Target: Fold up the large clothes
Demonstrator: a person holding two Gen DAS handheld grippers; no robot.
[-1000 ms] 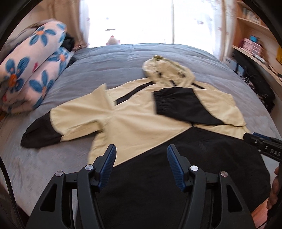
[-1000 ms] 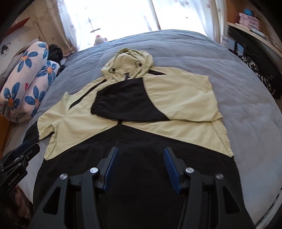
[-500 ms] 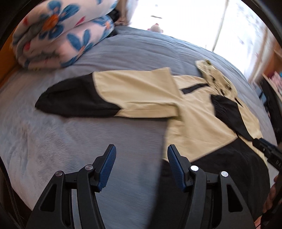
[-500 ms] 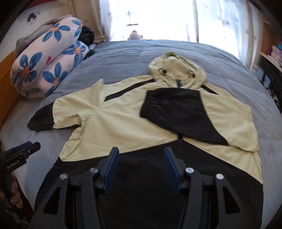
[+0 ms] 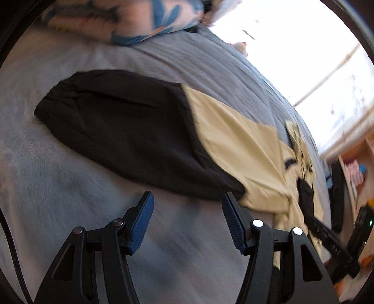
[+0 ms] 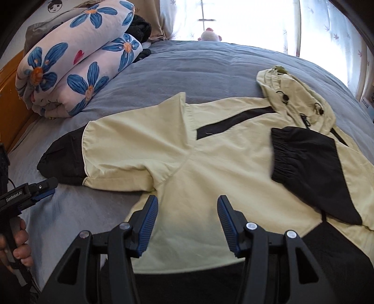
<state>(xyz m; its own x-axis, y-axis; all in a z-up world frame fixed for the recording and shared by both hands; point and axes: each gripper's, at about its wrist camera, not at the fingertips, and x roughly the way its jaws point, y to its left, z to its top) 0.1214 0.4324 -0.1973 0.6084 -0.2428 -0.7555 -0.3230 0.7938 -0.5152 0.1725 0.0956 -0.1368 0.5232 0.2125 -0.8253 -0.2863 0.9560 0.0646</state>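
Left gripper (image 5: 188, 205) is hovering with jaws apart and empty just near the black cuff (image 5: 121, 126) of the outstretched left sleeve; a shallow pinch risks snagging the grey blanket (image 5: 70, 198) too. Hooded jacket (image 6: 210, 163) is lying flat mid-bed, its other sleeve already across the chest. Right gripper (image 6: 187, 210) is waiting apart and empty over the body, and could drag the cloth askew.

Left tongs (image 5: 187, 201) parted, empty, over grey bed (image 5: 70, 187). Black cuff end of jacket sleeve (image 5: 131, 135) lying flat just beyond tips. Cream jacket (image 5: 245, 152) stretching off right. Right tongs (image 5: 327, 238) far right. Floral quilt (image 5: 121, 18) beyond, blurred.
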